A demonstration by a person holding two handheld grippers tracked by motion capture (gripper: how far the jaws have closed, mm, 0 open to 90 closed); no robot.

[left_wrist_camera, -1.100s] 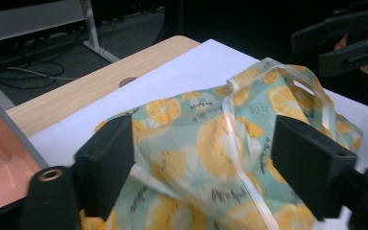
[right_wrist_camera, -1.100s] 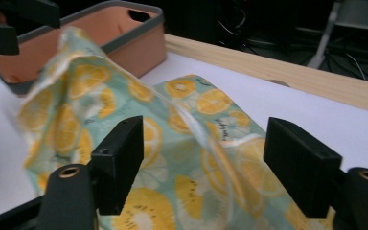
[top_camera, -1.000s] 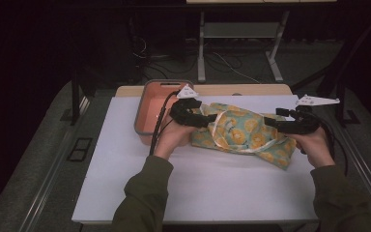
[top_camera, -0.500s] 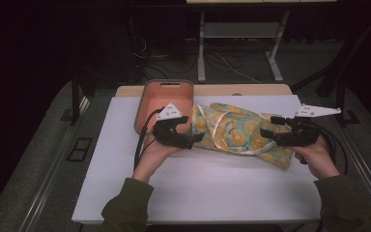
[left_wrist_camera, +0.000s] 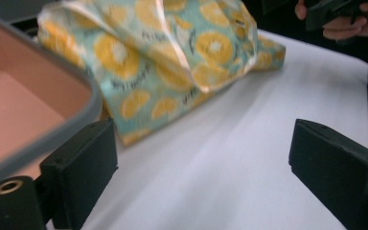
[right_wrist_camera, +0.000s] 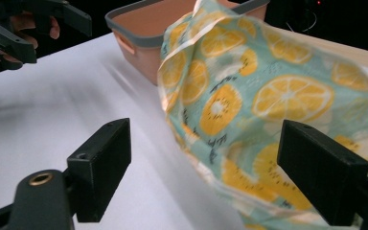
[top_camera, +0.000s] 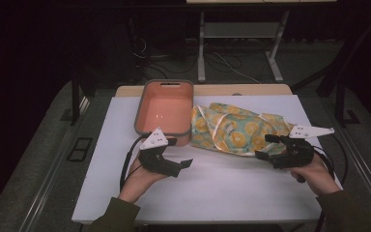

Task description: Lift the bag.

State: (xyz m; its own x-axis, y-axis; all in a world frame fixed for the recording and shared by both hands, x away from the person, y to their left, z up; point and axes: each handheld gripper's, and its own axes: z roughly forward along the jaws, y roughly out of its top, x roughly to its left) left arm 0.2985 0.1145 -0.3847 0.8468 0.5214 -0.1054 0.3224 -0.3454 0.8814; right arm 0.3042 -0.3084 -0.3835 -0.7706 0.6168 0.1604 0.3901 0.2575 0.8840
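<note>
A crumpled teal cloth with an orange-slice print (top_camera: 236,128) (left_wrist_camera: 172,52) (right_wrist_camera: 268,96) lies on the white tabletop (top_camera: 212,193), its left end against a salmon bin with a grey rim (top_camera: 166,108) (left_wrist_camera: 24,110) (right_wrist_camera: 158,24). My left gripper (top_camera: 179,153) (left_wrist_camera: 206,163) hovers near the bin's front corner, apart from the cloth. Its jaws have just been opening, with nothing between them. My right gripper (top_camera: 265,146) (right_wrist_camera: 211,167) faces the cloth's right end. Its jaws have also just been opening; the cloth's edge lies between them, untouched by the pads.
The bin is empty inside. A wooden strip (top_camera: 251,89) runs along the table's far edge, and dark floor with cables and a stand lies beyond. Bare white surface spreads in front of the cloth toward the near edge.
Both grippers have drawn back from the cloth's ends toward the near edge, the left one farther and to the left. Their jaws stand wider. The cloth stays beside the bin.
</note>
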